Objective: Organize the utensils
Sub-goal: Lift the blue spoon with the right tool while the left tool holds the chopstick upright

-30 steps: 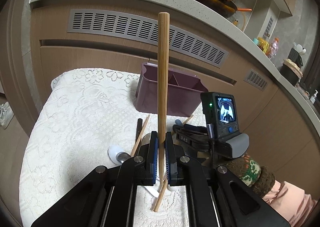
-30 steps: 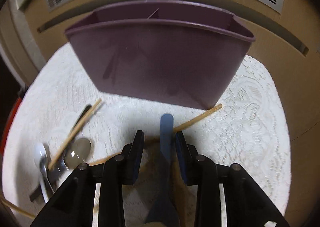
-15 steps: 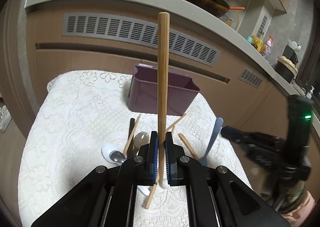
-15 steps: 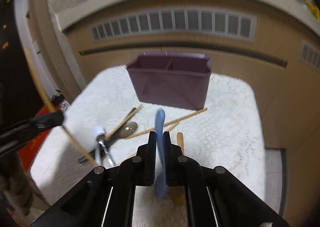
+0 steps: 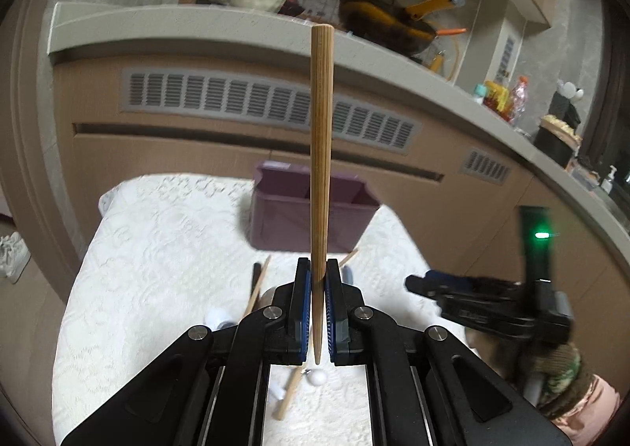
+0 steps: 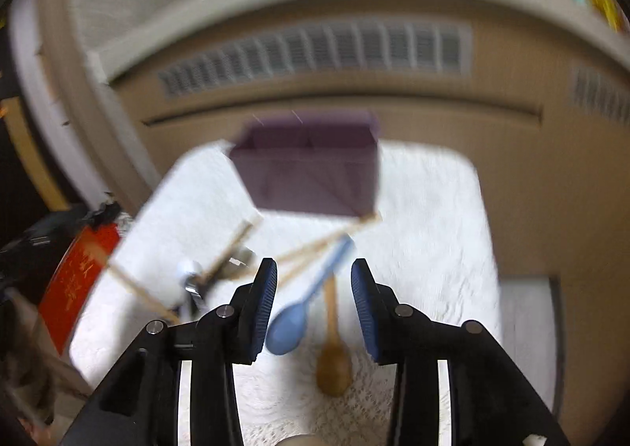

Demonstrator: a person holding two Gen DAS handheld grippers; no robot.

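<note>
Chopstick [image 5: 319, 154] stands clamped upright in the left gripper [image 5: 317, 306], thin tip down between the pads, with the purple caddy [image 5: 307, 217] straight ahead past its fingertips. The right gripper [image 6: 314, 300] has just been opening and is now parted and empty; the blue spoon [image 6: 299, 312] lies loose on the lace cloth [image 6: 425, 217] below its gap, beside a wooden spoon [image 6: 334, 359]. Best carry the chopstick forward over a compartment and release only once its tip is inside.

- chopstick [image 5: 321, 154]: wood, fine grain, matt
- organizer bin [image 5: 311, 219]: purple plastic, smooth, semi-matt
- table cover [image 5: 157, 249]: white lace cloth, textured
- spoon [image 6: 299, 312]: blue plastic, smooth; wooden spoon [image 6: 334, 359] at its 4 o'clock, matt
- pads [image 6: 263, 304]: blue ribbed
</note>
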